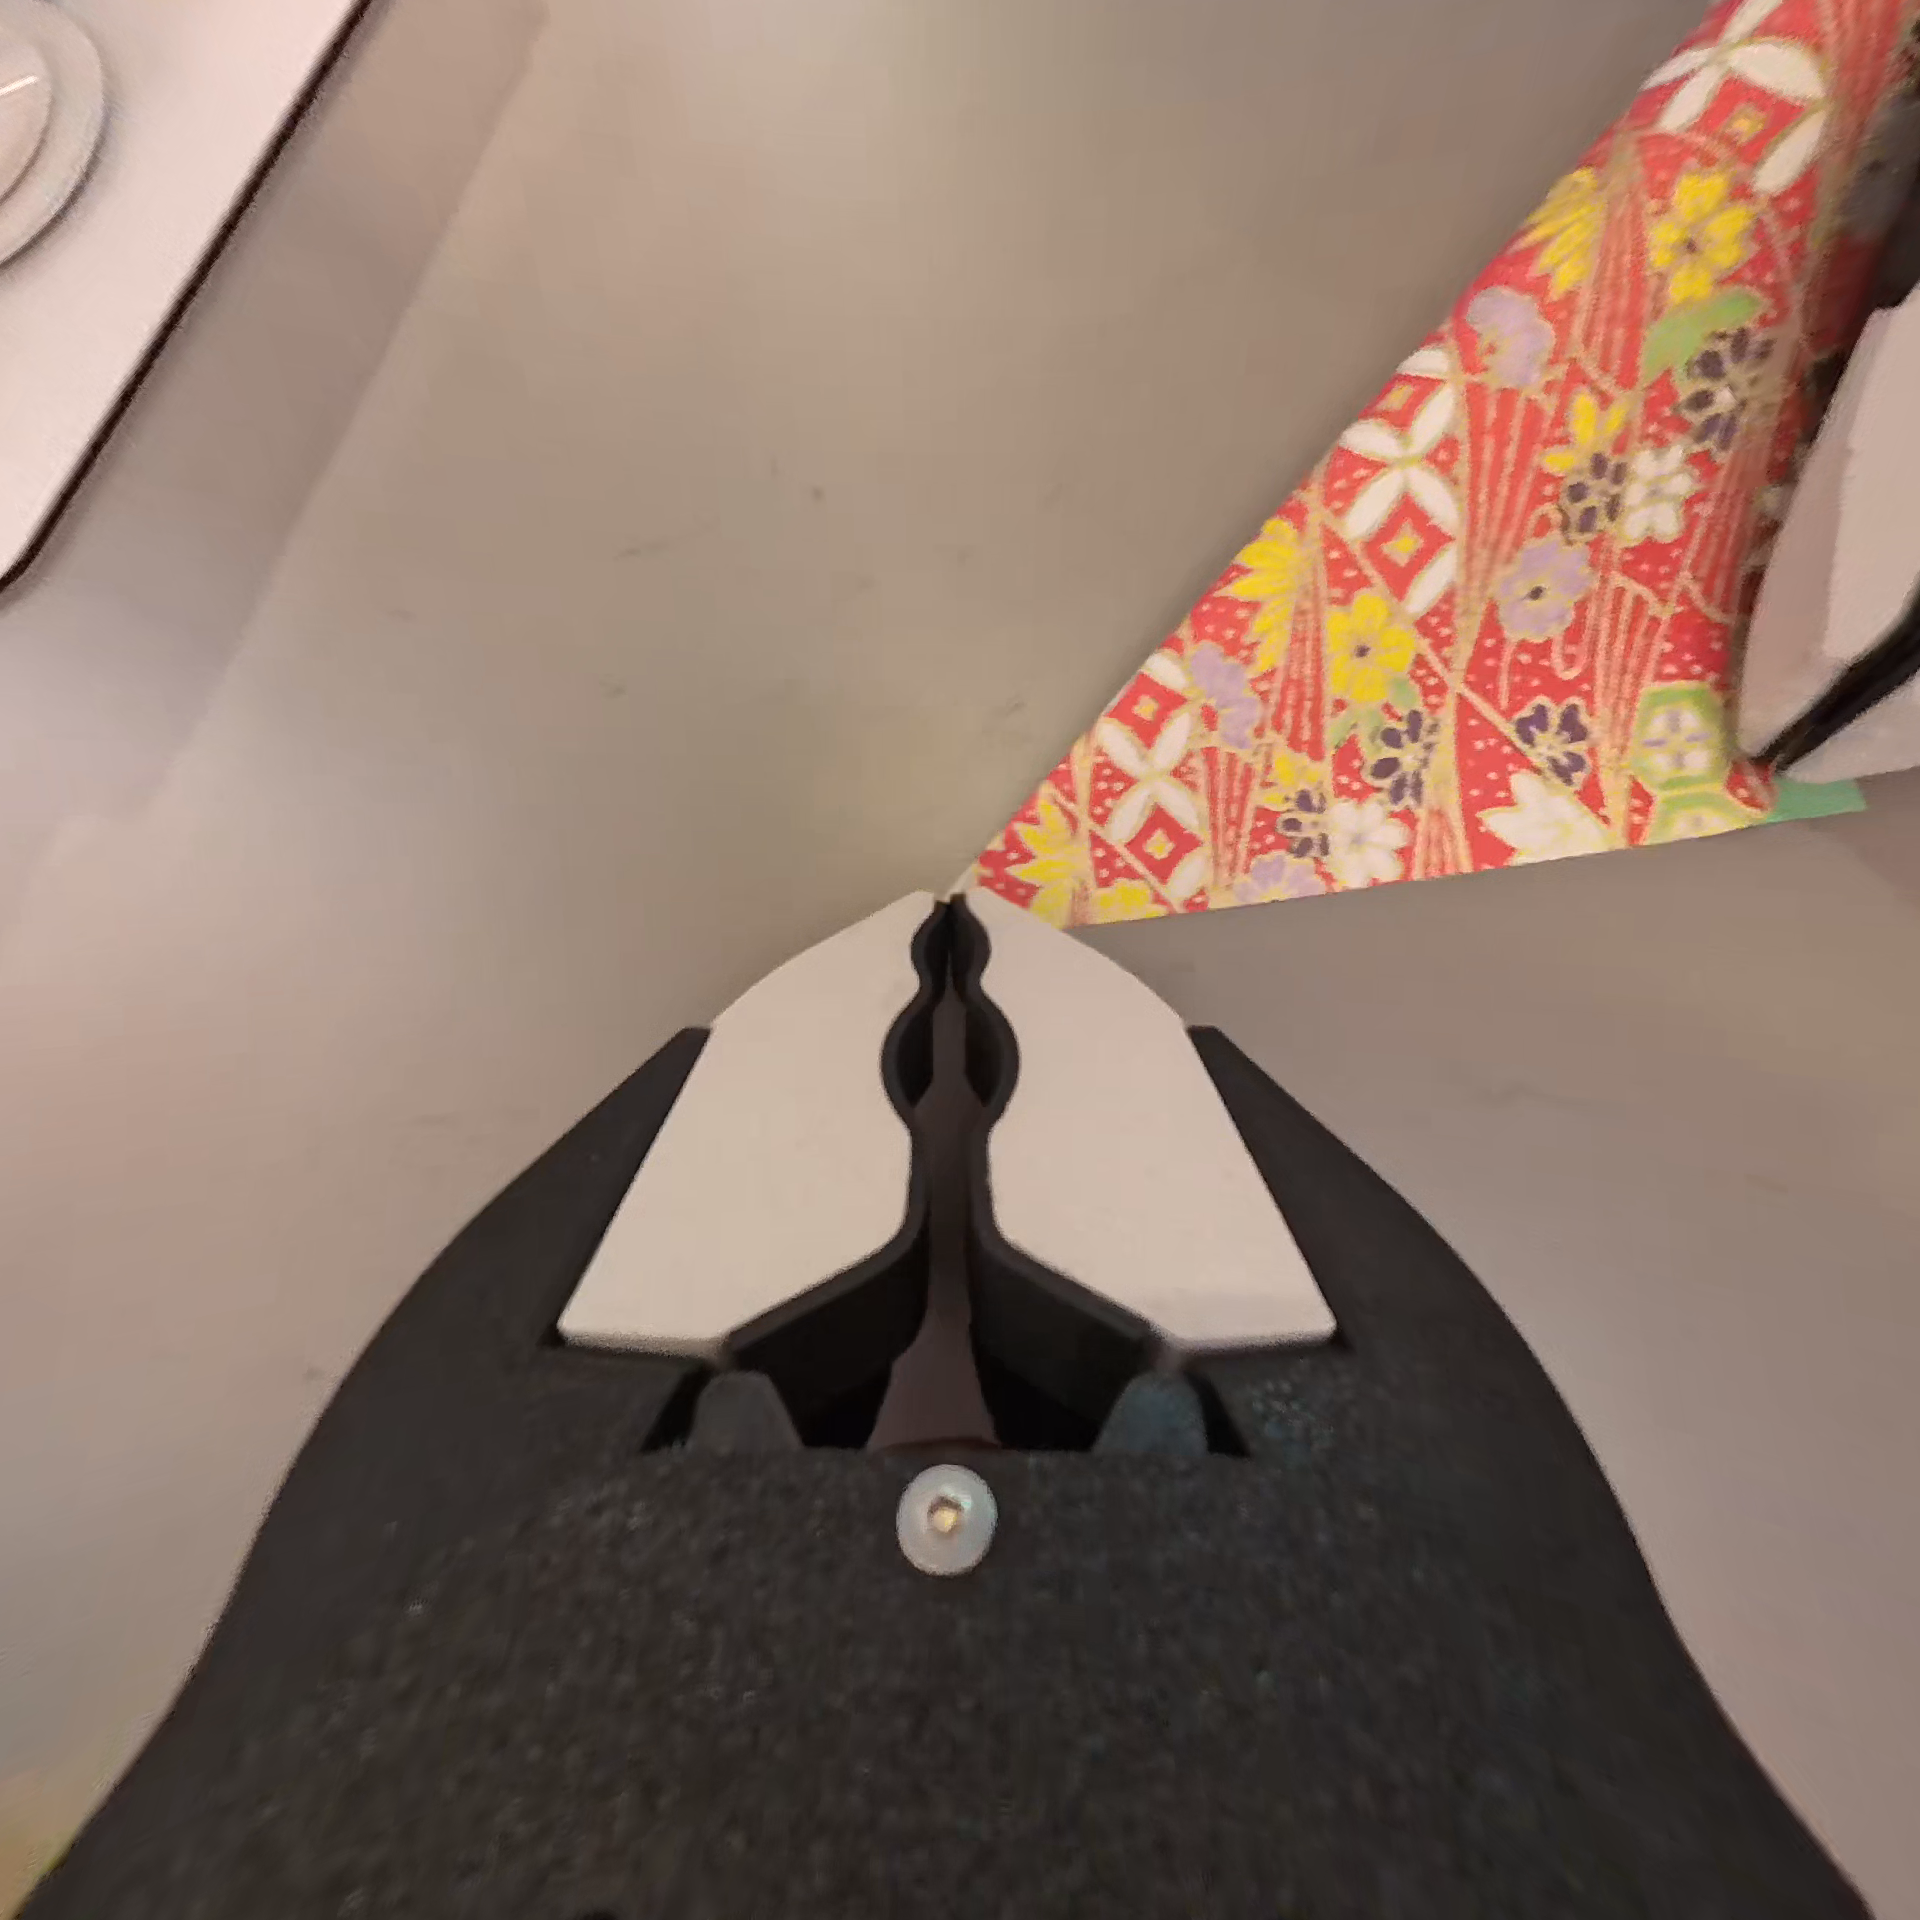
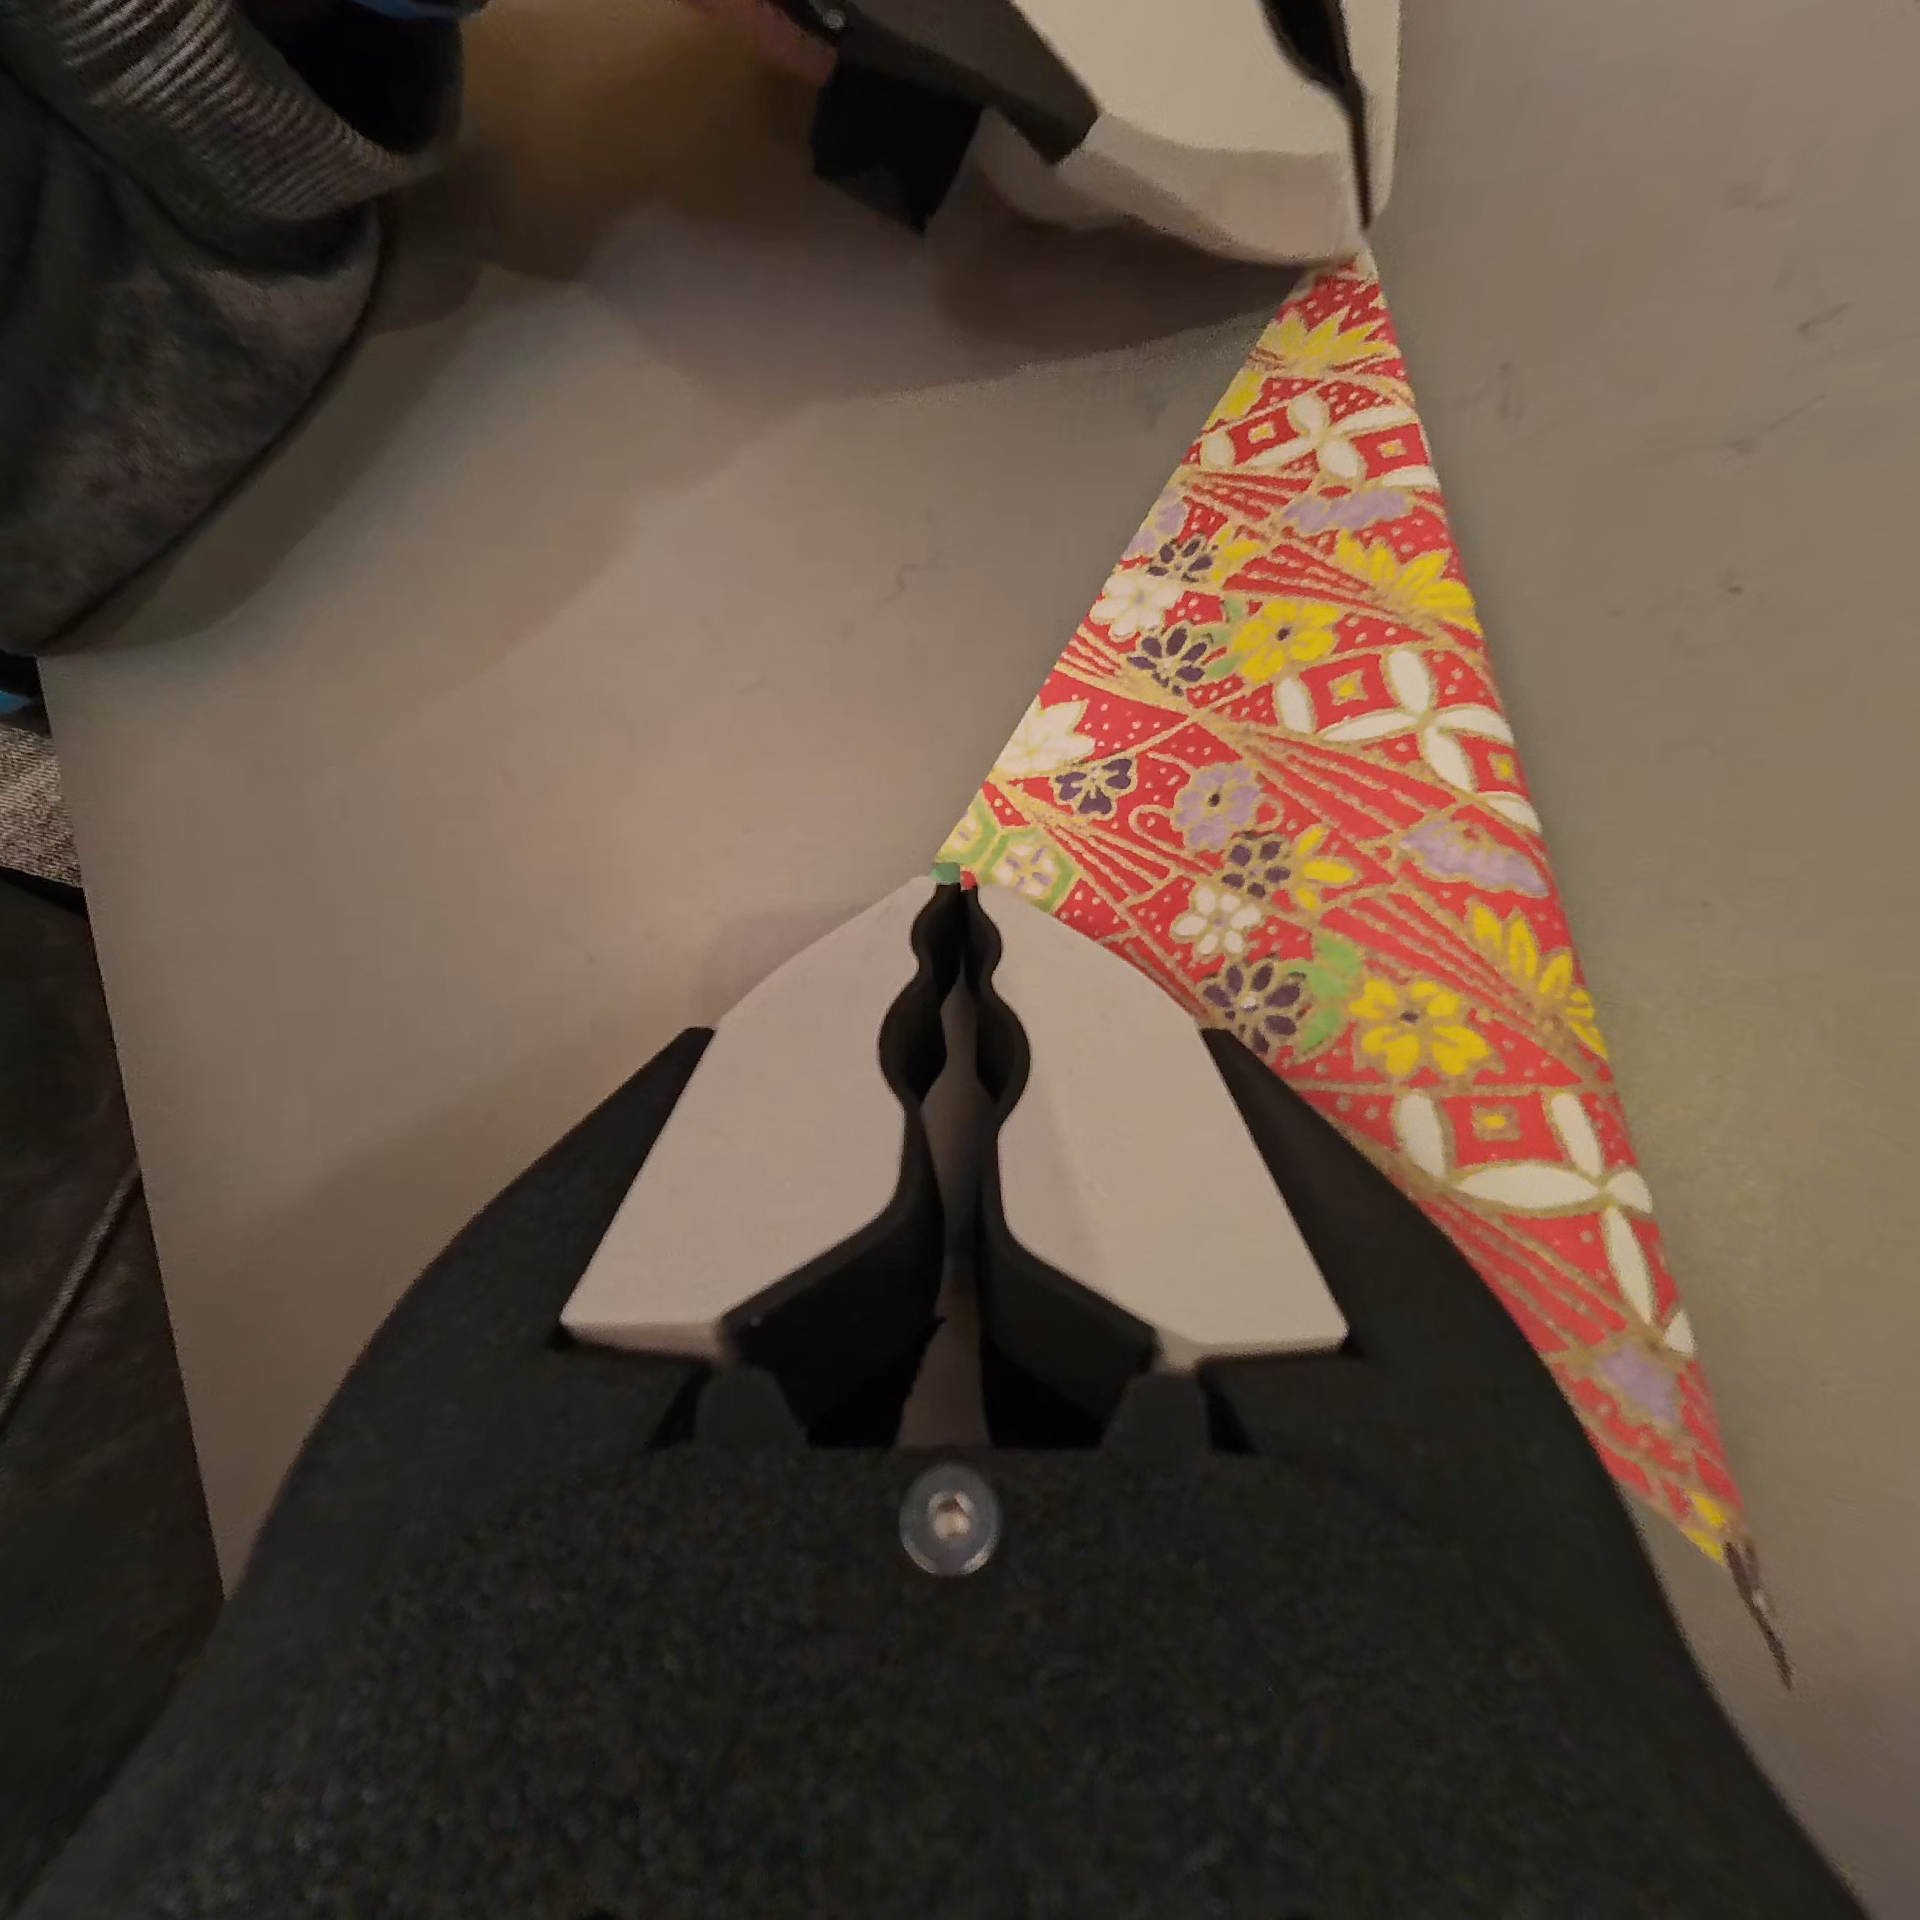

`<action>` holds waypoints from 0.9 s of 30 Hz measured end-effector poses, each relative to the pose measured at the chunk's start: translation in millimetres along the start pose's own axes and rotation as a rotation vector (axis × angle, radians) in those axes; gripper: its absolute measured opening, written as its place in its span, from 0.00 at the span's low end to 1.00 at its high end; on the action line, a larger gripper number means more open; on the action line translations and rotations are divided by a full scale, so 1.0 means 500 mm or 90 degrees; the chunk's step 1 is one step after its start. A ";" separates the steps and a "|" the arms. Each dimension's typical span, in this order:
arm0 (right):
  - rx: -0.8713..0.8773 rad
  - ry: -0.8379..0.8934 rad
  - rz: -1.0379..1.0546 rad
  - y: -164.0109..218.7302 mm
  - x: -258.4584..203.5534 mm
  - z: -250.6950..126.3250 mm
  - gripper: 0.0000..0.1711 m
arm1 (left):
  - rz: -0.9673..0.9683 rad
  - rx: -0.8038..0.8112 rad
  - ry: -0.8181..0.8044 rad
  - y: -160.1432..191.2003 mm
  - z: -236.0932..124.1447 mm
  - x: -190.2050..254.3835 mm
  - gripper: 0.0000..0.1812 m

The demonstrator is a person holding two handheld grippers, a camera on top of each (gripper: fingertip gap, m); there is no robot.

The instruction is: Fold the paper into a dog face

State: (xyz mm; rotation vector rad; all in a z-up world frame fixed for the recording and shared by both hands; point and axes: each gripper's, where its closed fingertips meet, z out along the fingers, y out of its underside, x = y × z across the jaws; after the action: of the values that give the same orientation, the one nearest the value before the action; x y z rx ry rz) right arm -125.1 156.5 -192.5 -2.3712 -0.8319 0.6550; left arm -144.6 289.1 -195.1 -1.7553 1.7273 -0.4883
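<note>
1. Left wrist view: the left gripper [image 1: 951,914] is seen with its jaws pressed together, and one sharp corner of the patterned paper [image 1: 1455,582] is pinched at the very tips. The paper, already folded into a triangle, spreads away to the upper right over the grey table [image 1: 675,468]. At the far right edge the right gripper [image 1: 1860,582] is seen at another corner. A white tray-like object [image 1: 135,312] lies at the upper left, well apart from the work.

2. Left wrist view, judgement: the step in hand appears to be the folding down of a corner as an ear. The pinch should be kept at the extreme tip only, so that the paper is not creased where no fold is wanted.

3. Right wrist view: the right gripper [image 2: 961,899] is likewise closed, and the middle corner of the paper [image 2: 1351,831] is nipped between its tips, where a sliver of green shows. The left gripper [image 2: 1340,135] is seen at the top, holding the far corner. A grey sleeve [image 2: 177,364] is visible at the upper left.

4. Right wrist view, judgement: the triangle looks slightly lifted near the lower corner, though this cannot be told for certain. One corner should be held steady as an anchor while the other is carried over. The raw edges should be kept aligned, and the crease should be pressed only once the ear angle looks right.
</note>
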 end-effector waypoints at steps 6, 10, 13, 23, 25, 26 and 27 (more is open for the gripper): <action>0.000 0.000 0.001 -0.001 -0.001 0.001 0.00 | -0.026 -0.028 -0.066 0.015 -0.003 -0.048 0.00; 0.000 -0.002 0.004 -0.001 -0.002 0.001 0.00 | -0.048 -0.031 -0.099 0.025 -0.015 -0.070 0.00; 0.000 -0.002 0.005 -0.002 -0.002 0.001 0.00 | -0.064 0.032 -0.078 -0.010 -0.038 -0.056 0.00; 0.000 -0.002 0.004 -0.003 -0.003 0.002 0.00 | 0.029 -0.006 -0.018 -0.016 0.005 0.025 0.00; 0.000 -0.002 0.004 -0.003 -0.004 0.002 0.00 | 0.024 -0.006 -0.023 -0.018 0.007 0.020 0.00; 0.000 -0.002 0.004 -0.003 -0.004 0.003 0.00 | 0.025 -0.009 -0.026 -0.018 0.008 0.018 0.00; 0.000 -0.002 0.004 -0.003 -0.004 0.003 0.00 | 0.026 -0.011 -0.027 -0.018 0.009 0.017 0.00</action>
State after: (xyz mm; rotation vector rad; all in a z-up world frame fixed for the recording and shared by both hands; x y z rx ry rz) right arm -127.8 156.7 -192.0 -2.3740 -0.8252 0.6626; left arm -134.3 281.1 -193.8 -1.7272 1.7391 -0.4160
